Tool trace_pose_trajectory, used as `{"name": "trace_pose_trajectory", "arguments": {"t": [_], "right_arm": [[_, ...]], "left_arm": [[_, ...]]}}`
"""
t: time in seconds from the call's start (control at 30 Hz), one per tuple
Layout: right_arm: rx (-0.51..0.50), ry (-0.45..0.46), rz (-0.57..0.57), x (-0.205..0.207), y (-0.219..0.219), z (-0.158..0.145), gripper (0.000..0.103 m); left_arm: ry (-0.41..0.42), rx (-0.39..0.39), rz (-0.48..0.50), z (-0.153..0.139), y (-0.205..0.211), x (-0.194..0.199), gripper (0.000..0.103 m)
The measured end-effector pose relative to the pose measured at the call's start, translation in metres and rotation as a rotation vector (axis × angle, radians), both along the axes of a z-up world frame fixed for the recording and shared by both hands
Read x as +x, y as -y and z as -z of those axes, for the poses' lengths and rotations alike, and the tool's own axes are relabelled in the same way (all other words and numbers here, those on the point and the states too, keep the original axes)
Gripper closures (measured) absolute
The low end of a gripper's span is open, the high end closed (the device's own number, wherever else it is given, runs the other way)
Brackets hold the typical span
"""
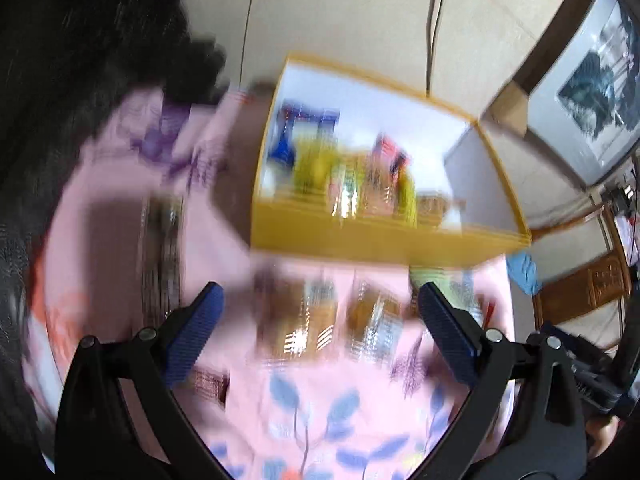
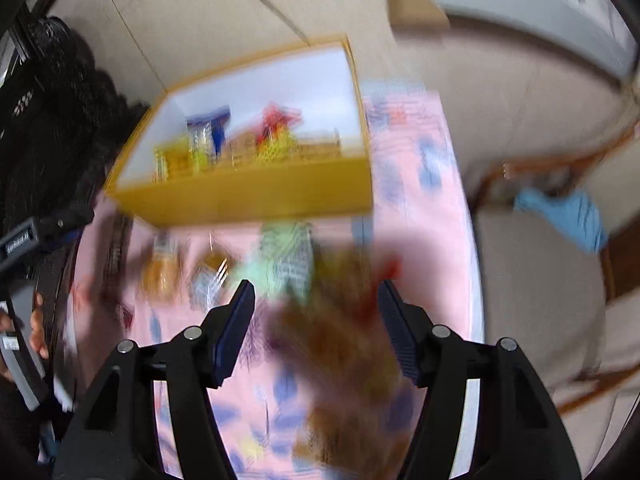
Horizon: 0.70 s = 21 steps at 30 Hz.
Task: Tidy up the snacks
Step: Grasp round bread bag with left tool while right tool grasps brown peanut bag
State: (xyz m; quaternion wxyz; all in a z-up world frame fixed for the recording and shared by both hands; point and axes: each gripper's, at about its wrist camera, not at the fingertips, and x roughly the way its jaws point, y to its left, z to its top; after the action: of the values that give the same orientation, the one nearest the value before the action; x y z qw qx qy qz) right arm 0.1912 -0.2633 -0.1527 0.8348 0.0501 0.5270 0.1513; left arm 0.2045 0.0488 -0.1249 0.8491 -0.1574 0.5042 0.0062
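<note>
Blue-padded left tongs [image 1: 320, 320] gape wide, holding nothing, above blurred snack packets [image 1: 316, 320] on the pink cloth [image 1: 332, 408]. Right tongs [image 2: 316, 312] stand half open over a brown packet [image 2: 332, 344]; contact is too blurred to tell. More snacks fill the yellow box [image 2: 256, 200].

A yellow box [image 1: 372, 236] with white inner walls stands open on a pink flowered cloth [image 1: 320, 412], and several snack packets [image 1: 352, 176] in blue, yellow and red stand upright inside against its near wall. In front of the box, more clear packets [image 1: 340, 316] with brownish contents lie loose on the cloth. The pictures are blurred, so the brownish packet [image 2: 340, 344] nearest in the right wrist view can only be guessed as a snack bag.
</note>
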Motion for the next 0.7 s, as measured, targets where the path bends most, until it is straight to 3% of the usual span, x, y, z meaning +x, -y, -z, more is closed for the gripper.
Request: {"name": "trace_pose_trajectory", "arguments": {"t": [0.13, 0.3, 0.43, 0.5, 0.7], "right_arm": [[-0.029, -0.060, -0.119, -0.060, 0.006, 0.031, 0.038], [-0.041, -0.058, -0.259, -0.083, 0.010, 0.057, 0.038], [-0.047, -0.094, -0.270, -0.076, 0.013, 0.080, 0.037], [-0.023, -0.111, -0.269, -0.077, 0.014, 0.086, 0.031], [-0.031, -0.105, -0.296, -0.106, -0.008, 0.085, 0.024]], "left_arm": [[-0.056, 0.037, 0.049, 0.019, 0.004, -0.041, 0.004], [-0.091, 0.078, 0.050, 0.029, -0.006, -0.082, 0.004], [-0.081, 0.081, 0.032, 0.023, -0.013, -0.104, 0.004], [-0.074, 0.084, 0.023, 0.018, -0.016, -0.113, 0.004], [-0.070, 0.069, -0.003, 0.015, -0.019, -0.124, 0.004]]}}
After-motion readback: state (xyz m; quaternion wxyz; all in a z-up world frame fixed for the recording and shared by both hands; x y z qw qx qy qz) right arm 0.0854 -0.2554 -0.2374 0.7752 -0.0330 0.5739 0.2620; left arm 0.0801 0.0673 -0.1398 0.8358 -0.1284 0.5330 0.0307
